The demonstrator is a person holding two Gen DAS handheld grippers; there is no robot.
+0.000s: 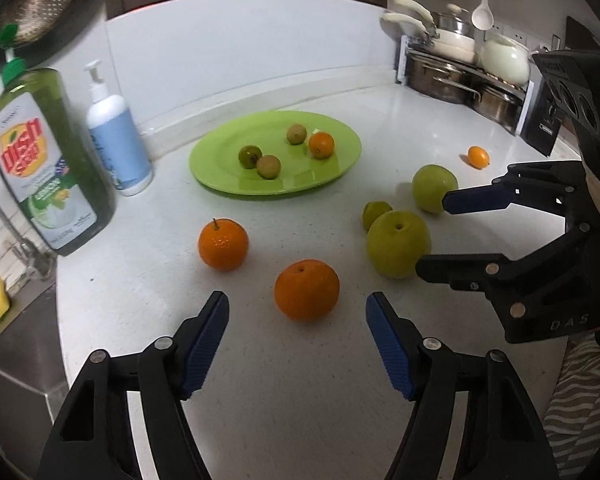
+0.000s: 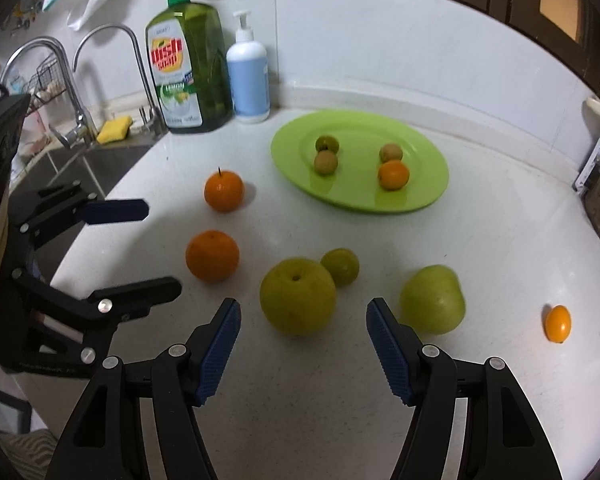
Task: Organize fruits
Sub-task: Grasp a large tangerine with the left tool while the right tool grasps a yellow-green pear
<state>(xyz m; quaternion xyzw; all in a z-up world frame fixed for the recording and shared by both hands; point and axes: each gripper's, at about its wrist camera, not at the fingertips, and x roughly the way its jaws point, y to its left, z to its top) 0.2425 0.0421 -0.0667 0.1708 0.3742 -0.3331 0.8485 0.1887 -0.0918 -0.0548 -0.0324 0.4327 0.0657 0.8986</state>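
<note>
My left hand-held gripper (image 1: 297, 310) gapes empty before an orange (image 1: 307, 290), right hand-held gripper (image 2: 303, 312) likewise released before a pear (image 2: 297, 296), both lined up for the plate (image 1: 220, 160).

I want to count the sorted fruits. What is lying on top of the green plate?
On the green plate lie four small fruits: three brownish-green ones and one small orange one. Nothing hides the plate.
</note>
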